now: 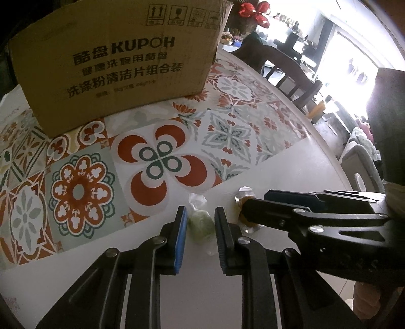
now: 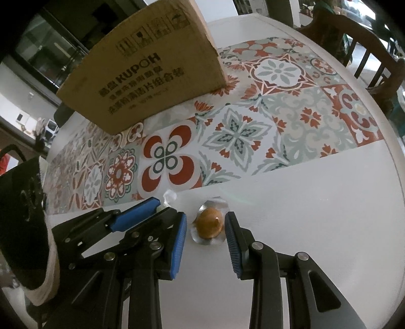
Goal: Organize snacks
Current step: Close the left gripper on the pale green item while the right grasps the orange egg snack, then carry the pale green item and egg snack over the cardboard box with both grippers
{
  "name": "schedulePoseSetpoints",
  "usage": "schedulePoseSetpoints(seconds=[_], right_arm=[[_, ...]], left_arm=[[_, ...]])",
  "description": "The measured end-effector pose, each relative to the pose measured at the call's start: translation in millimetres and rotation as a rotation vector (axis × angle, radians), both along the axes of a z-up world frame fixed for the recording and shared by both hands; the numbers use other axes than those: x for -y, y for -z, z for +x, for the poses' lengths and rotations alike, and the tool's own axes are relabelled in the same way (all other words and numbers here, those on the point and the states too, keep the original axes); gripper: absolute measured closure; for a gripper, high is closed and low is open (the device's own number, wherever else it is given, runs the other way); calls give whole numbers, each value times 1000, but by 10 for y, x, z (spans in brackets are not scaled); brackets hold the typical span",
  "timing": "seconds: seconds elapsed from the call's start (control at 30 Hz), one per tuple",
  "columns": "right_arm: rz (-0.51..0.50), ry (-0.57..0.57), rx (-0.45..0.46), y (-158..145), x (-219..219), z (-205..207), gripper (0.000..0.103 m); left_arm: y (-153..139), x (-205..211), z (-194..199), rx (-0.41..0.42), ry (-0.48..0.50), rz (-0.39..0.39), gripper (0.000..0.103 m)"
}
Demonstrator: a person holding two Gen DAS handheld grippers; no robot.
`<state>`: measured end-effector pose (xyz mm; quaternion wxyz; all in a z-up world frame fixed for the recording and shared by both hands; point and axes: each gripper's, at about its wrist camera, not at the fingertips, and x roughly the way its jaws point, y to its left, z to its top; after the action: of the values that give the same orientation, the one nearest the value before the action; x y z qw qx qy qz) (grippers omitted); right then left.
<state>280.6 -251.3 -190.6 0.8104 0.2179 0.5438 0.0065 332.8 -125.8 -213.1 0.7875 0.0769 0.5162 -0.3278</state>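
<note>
A green snack in clear wrap (image 1: 200, 222) lies on the white table (image 1: 278, 164) between the fingers of my left gripper (image 1: 201, 215), which is open around it. An orange-brown snack in clear wrap (image 2: 209, 224) lies between the fingers of my right gripper (image 2: 206, 222), also open. In the left wrist view the right gripper (image 1: 255, 205) reaches in from the right and covers most of the orange snack (image 1: 244, 197). In the right wrist view the left gripper (image 2: 167, 210) covers most of the green snack. A cardboard box (image 1: 114, 60) stands at the back, also in the right wrist view (image 2: 144, 76).
A patterned tile mat (image 1: 152, 157) covers the table's middle, under the box. Dark wooden chairs (image 1: 286, 68) stand beyond the table's far right edge, one also in the right wrist view (image 2: 367, 50). Red flowers (image 1: 255, 12) sit behind the box.
</note>
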Motion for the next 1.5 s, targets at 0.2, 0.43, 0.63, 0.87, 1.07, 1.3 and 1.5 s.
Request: schedulePoseSetpoints(seconds=[0.2, 0.43, 0.63, 0.87, 1.07, 1.3, 1.5], right_arm=[[18, 19, -27, 89, 18, 9, 69], [-15, -6, -23, 118, 11, 32, 71], [-31, -26, -19, 89, -29, 27, 73], [-59, -40, 12, -37, -43, -25, 73], [-86, -65, 77, -274, -91, -46, 73], [-114, -84, 190, -654, -138, -72, 73], [-119, -82, 304, -1023, -140, -42, 73]], left_arm=[[9, -46, -9, -3, -15, 12, 81], [-27, -104, -1, 4, -39, 16, 81], [-142, -141, 21, 30, -62, 15, 81], [-260, -170, -16, 45, -87, 13, 81], [-528, -253, -49, 91, -115, -10, 81], [-950, -337, -78, 186, -160, -47, 81], [-1321, -383, -62, 282, -189, -82, 81]])
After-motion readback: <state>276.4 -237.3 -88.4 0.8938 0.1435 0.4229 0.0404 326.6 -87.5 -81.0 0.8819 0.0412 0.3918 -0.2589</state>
